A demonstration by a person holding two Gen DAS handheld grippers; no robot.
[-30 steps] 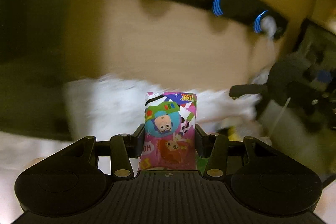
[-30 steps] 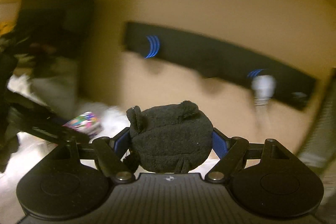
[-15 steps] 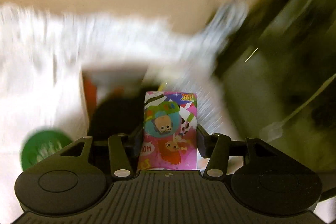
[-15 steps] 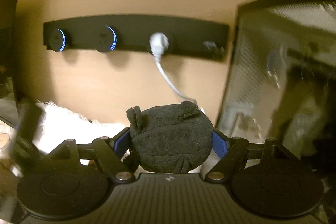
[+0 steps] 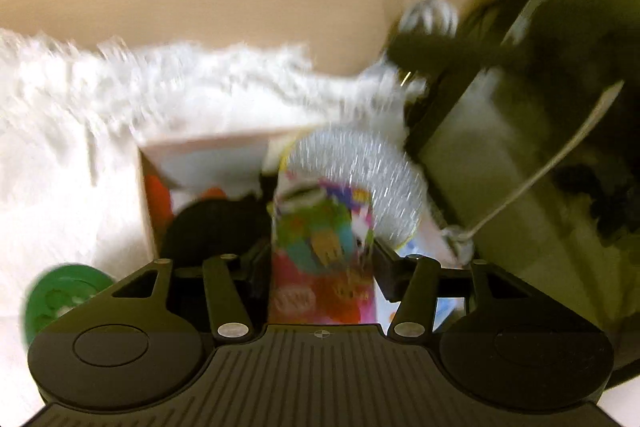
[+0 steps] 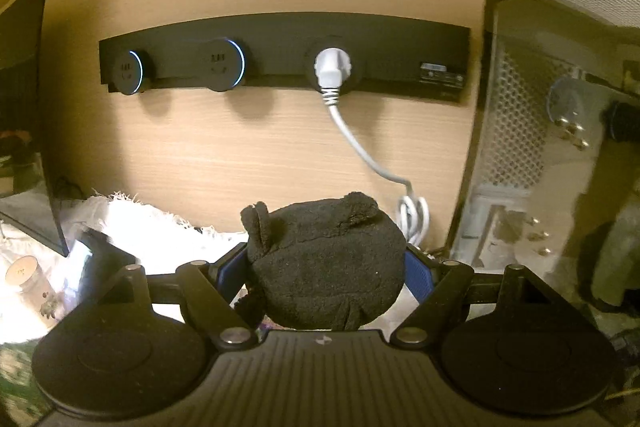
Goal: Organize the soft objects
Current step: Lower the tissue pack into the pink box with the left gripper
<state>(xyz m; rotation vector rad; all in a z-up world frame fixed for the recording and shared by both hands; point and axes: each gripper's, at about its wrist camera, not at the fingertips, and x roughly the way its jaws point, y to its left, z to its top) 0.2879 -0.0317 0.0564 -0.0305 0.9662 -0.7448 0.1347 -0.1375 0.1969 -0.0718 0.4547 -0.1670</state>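
My left gripper [image 5: 322,259] is shut on a pink cartoon-printed tissue pack [image 5: 322,251], held above an open white box [image 5: 208,155]. The box holds a black soft object [image 5: 212,227] and something orange [image 5: 158,195]. A shiny silver round object [image 5: 360,175] lies just behind the pack. My right gripper [image 6: 326,267] is shut on a black fleece plush [image 6: 324,263] with small ears, held in the air facing the wall. The left wrist view is motion-blurred.
A white furry rug [image 5: 120,99] covers the surface, also in the right view [image 6: 132,219]. A green round lid [image 5: 60,299] lies left. A black socket rail [image 6: 280,55] with a white plug and cable [image 6: 332,71] is on the wall. A dark mesh cabinet [image 6: 560,107] stands right.
The left gripper has moved closer over the box with the pack; the silver object has come into view. The right gripper has shifted slightly left, still holding the plush.
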